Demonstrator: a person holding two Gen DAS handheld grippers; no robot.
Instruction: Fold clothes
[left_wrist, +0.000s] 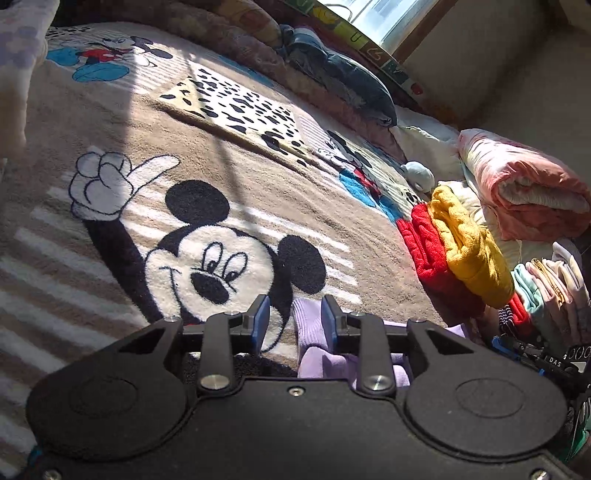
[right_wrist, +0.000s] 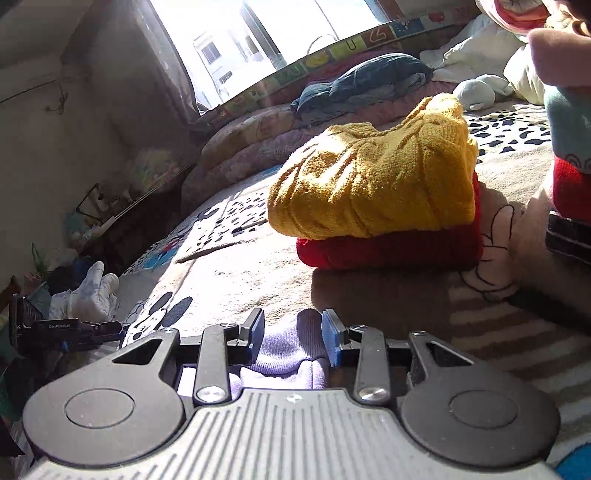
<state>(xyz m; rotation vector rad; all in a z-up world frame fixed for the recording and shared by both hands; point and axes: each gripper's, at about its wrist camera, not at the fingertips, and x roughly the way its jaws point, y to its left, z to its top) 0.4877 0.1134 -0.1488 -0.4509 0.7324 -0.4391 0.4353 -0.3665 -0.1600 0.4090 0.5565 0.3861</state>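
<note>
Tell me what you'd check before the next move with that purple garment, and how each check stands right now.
1. Left gripper has cloth between its fingers: ok, the purple garment sits there.
2. Left jaws fully pinched on it: cannot tell, a gap shows beside the cloth.
3. Right gripper has the purple garment between its fingers: ok.
4. Open blanket ahead to lay the garment on: ok.
5. Finished stack intact: ok, the yellow sweater lies on the red sweater, off to the side.
6. Garment spread flat and unwrinkled: cannot tell, most of it is hidden under the grippers.
</note>
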